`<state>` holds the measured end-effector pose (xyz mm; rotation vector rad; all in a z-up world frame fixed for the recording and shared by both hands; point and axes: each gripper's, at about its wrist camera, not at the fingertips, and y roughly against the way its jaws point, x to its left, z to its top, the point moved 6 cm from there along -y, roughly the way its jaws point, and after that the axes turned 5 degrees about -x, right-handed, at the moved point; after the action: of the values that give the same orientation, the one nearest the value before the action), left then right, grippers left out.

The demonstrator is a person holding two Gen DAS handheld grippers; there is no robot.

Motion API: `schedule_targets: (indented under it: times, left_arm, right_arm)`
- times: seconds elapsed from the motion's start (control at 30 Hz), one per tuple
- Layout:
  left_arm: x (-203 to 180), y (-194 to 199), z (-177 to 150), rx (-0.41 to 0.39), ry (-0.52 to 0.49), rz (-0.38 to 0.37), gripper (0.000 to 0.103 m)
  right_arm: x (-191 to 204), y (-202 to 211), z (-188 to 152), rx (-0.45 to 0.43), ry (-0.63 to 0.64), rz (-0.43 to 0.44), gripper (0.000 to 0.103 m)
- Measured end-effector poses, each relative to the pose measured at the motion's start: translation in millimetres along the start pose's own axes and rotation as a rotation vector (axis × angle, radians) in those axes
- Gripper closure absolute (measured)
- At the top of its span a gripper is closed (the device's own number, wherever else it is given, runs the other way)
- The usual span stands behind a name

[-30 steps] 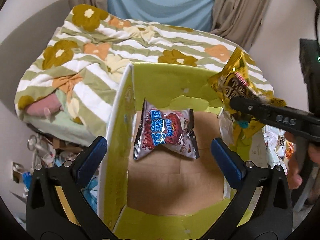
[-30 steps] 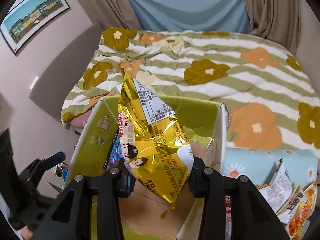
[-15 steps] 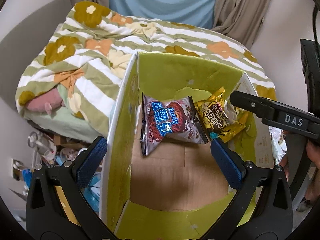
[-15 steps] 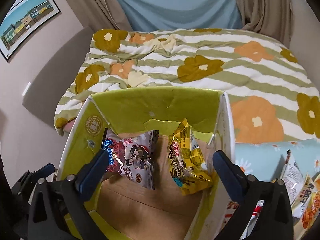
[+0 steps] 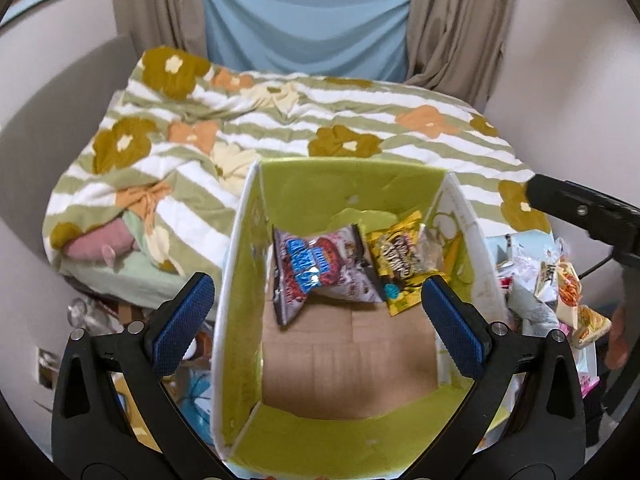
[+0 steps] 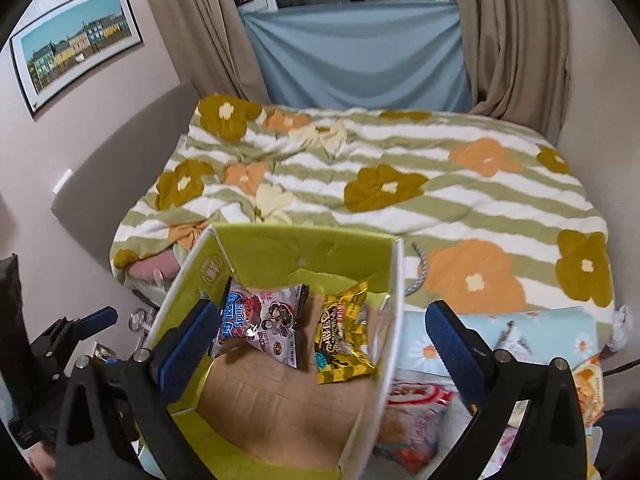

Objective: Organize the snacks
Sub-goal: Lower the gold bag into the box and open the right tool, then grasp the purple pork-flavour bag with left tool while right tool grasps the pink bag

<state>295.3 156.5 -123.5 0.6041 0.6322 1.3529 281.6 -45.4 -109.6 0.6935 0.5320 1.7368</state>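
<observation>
A green-lined cardboard box stands open below both grippers; it also shows in the right wrist view. Inside at its far end lie a red-and-blue snack bag and a yellow snack bag, side by side; the right wrist view shows them too, the red-and-blue bag and the yellow bag. My left gripper is open and empty over the box. My right gripper is open and empty, raised over the box's right wall. Its arm shows at the right of the left wrist view.
A pile of loose snack packets lies right of the box, also seen in the right wrist view. A bed with a flowered striped blanket lies behind the box. Clutter sits on the floor at the left.
My right gripper opened and let the yellow bag drop into the box beside the red-and-blue bag, then drew back up and to the right. My left gripper stayed open over the box.
</observation>
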Motion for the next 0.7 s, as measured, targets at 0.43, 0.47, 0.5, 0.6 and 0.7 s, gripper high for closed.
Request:
schedule_targets:
  times: [0.43, 0.47, 0.5, 0.6, 0.7]
  left_arm:
    - [-128, 72, -13, -0.084, -0.097, -0.066, 0.000]
    - [-141, 74, -17, -0.079, -0.103, -0.076, 0.000]
    - [-157, 77, -24, -0.073, -0.107, -0.092, 0.000]
    - [-195, 81, -44, -0.048, -0.116, -0.126, 0.000]
    - [-229, 80, -68, -0.016, -0.131, -0.136, 0.000]
  right_arm:
    - [-95, 144, -34, -0.074, 0.033, -0.126, 0.000]
    - [-104, 151, -39, -0.074, 0.030, -0.135, 0.000]
    - [-117, 162, -48, -0.076, 0.023, -0.147, 0.000]
    - [-148, 184, -69, -0.077, -0.003, -0.177, 0.000]
    - [-178, 201, -96, -0.070, -0.030, -0.201, 0.000]
